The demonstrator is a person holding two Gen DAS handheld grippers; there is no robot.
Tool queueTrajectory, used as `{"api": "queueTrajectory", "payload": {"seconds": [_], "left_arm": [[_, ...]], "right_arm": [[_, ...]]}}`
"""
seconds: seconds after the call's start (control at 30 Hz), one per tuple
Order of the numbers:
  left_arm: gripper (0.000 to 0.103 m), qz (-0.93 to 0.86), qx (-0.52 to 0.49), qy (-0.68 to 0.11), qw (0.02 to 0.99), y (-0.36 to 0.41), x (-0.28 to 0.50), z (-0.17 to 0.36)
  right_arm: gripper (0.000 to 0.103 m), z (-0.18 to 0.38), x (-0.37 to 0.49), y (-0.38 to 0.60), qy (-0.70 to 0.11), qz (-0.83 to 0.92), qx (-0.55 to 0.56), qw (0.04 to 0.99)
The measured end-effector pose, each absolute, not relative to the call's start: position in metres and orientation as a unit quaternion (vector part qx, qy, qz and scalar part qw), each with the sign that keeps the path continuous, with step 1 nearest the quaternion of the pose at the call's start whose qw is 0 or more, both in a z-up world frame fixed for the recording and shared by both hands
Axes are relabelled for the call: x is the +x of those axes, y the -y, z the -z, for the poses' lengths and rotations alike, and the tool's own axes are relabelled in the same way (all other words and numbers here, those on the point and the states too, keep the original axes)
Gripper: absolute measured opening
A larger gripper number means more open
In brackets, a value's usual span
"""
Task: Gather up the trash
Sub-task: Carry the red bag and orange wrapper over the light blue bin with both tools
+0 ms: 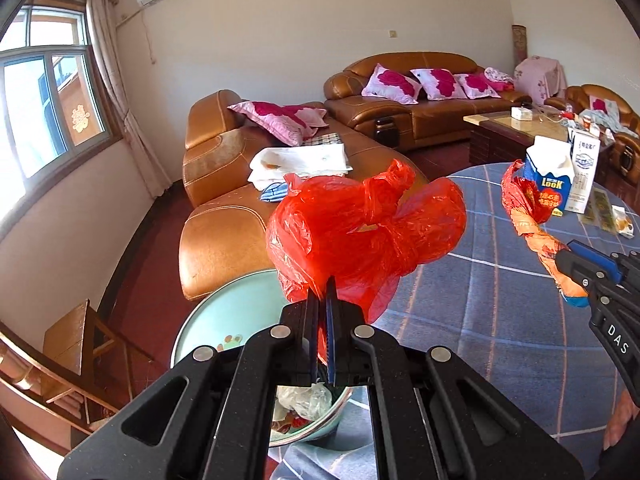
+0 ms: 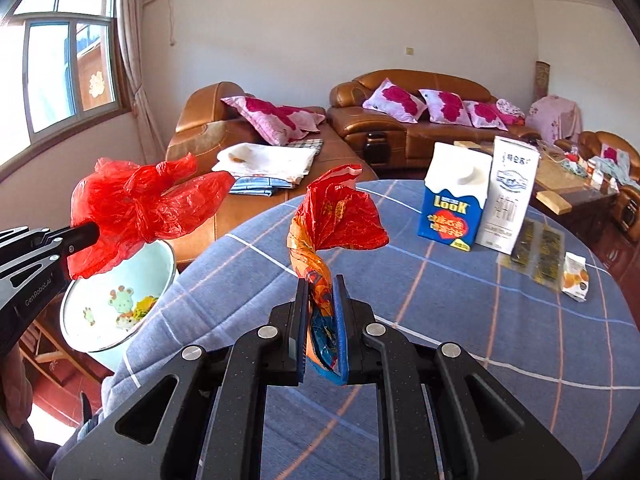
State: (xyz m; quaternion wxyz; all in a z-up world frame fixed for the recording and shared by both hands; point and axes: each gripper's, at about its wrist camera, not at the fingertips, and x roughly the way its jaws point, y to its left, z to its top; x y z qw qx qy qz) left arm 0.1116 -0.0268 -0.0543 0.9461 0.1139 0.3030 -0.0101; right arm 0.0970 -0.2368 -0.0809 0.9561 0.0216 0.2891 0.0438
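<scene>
My left gripper (image 1: pixel 323 286) is shut on a crumpled red plastic bag (image 1: pixel 360 232), held in the air over the table's left edge above a pale green bin (image 1: pixel 208 316). In the right wrist view the same red plastic bag (image 2: pixel 144 208) hangs over the pale green bin (image 2: pixel 100 320), with the left gripper (image 2: pixel 94 231) at the far left. My right gripper (image 2: pixel 321 284) is shut on a twisted orange and red snack wrapper (image 2: pixel 336 216) above the tablecloth. That snack wrapper (image 1: pixel 532 216) and the right gripper (image 1: pixel 566 258) also show at the right of the left wrist view.
A round table with a blue plaid cloth (image 2: pixel 440 320) carries a blue milk carton (image 2: pixel 454 196), a white carton (image 2: pixel 508 196), flat packets (image 2: pixel 540 256) and a small orange packet (image 2: pixel 576 276). Brown leather sofas (image 2: pixel 400 128) and a coffee table (image 1: pixel 520 128) stand behind. The bin holds some trash (image 1: pixel 304 404).
</scene>
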Motion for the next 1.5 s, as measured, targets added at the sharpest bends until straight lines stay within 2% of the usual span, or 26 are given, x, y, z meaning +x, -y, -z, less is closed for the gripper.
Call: {"api": "queueTrajectory", "payload": {"seconds": [0.67, 1.5], "left_arm": [[0.003, -0.061, 0.097, -0.301, 0.947, -0.030, 0.112, 0.044], [0.003, -0.122, 0.095, -0.300, 0.941, -0.054, 0.111, 0.050]], "right_arm": [[0.012, 0.074, 0.133, 0.159, -0.265, -0.141, -0.022, 0.954], [0.013, 0.082, 0.144, 0.122, -0.256, -0.200, -0.055, 0.944]]}}
